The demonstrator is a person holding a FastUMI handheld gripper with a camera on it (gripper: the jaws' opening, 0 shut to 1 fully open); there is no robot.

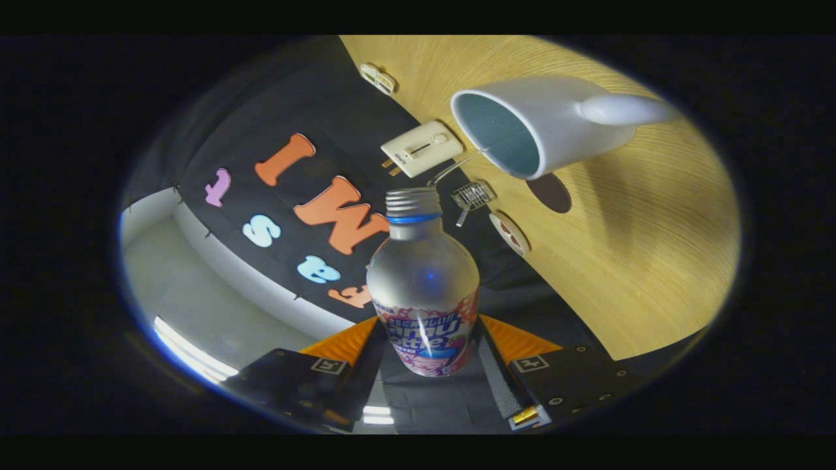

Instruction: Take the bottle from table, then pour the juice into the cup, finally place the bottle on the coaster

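Observation:
My gripper (428, 343) is shut on the bottle (423, 287), a frosted silver one with a blue neck ring and a colourful label. Both fingers (349, 343) press on its labelled lower body. The cap is off and the threaded mouth (411, 199) points away from me, toward the cup. The whole view is rolled over, so the wooden table (640, 248) stands steeply beside the bottle. The white cup (555, 121), pale blue inside, stands on it beyond the mouth, opening facing me. A thin pale thread runs from the mouth to the cup's rim. The dark round coaster (550, 193) lies just beside the cup.
Along the table's edge lie a cream box with a slider (421, 147), a tiny wire basket (474, 194), a round white disc (509, 233) and a small white piece (377, 78). The black booth wall and a pale floor lie beyond the bottle.

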